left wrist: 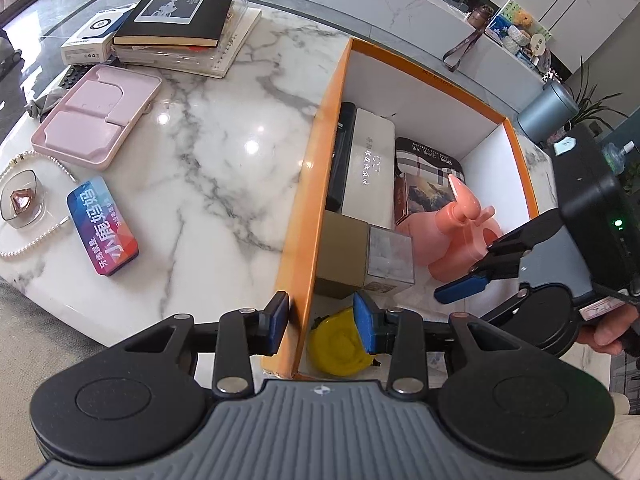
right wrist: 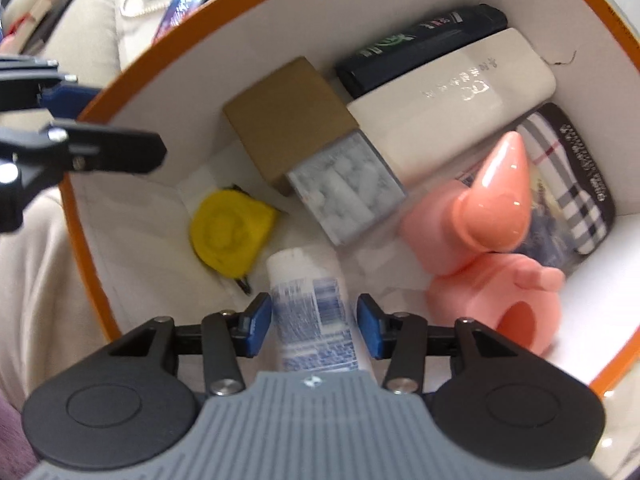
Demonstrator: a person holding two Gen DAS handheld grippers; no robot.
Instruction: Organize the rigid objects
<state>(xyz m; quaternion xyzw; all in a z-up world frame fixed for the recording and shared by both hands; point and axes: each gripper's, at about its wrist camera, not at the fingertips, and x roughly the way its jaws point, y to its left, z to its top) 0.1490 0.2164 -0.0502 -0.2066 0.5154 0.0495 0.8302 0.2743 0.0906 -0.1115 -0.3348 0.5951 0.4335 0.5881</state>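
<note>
An orange box (left wrist: 320, 184) with white inner walls sits on the marble table (left wrist: 208, 152), and the left gripper (left wrist: 322, 326) straddles its near wall, one blue pad outside and one inside, jaws apart and not visibly pinching the cardboard; the right gripper (right wrist: 314, 330) hangs over the inside of the box with its jaws parted, a white bottle with a blue printed label (right wrist: 312, 312) lying between the pads, with a sliver of gap showing on each side, so it does not look clamped; just ahead of it lies a yellow tape measure (right wrist: 230, 234), and beside that a brown carton with a clear window end (right wrist: 316, 152); a long cream case (right wrist: 452, 108) lies against a black case (right wrist: 420, 46) toward the far wall; a pink plastic toy with a pointed cone (right wrist: 496, 232) stands at the right, partly over a plaid-patterned pouch (right wrist: 576, 184); out on the table, well apart from the box, lie a colourful tin (left wrist: 102, 226), a pink tray (left wrist: 96, 114), a pearl necklace (left wrist: 28, 246) looped around a small clear dish (left wrist: 20, 200), and a stack of books (left wrist: 180, 20).
</note>
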